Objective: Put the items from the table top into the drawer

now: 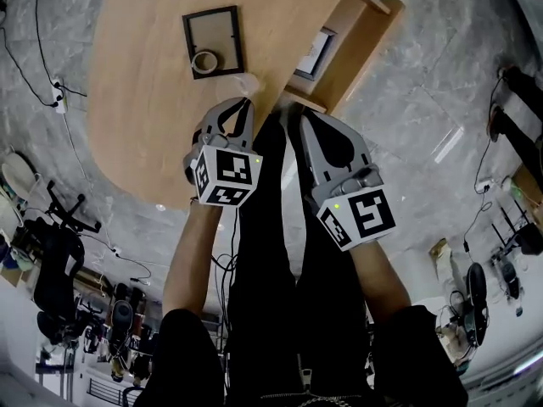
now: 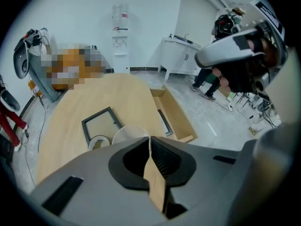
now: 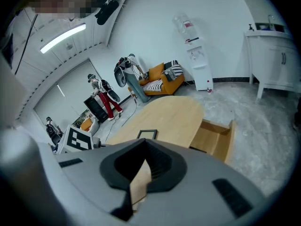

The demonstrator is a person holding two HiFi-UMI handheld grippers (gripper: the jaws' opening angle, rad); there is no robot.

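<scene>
A light oval wooden table [image 1: 144,100] fills the upper left, and its open wooden drawer [image 1: 361,45] juts out at upper right. The grey left gripper [image 1: 246,104] and grey right gripper [image 1: 299,113] are at centre, jaws closed and empty. A black rectangular picture frame [image 1: 187,45] lies at upper centre, with a pale tape roll [image 1: 204,61] on it.

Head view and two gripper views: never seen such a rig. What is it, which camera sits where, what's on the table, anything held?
No robot: a person holds a grey two-jaw gripper in each hand. The head view, from the person's head, looks down on the left gripper and right gripper; the other two cameras ride on them, looking along their jaws. On the oval wooden table lies a black rectangular picture frame with a pale tape roll on it; a wooden drawer stands open. The left gripper looks shut on a white round item; the right gripper is shut, empty.
</scene>
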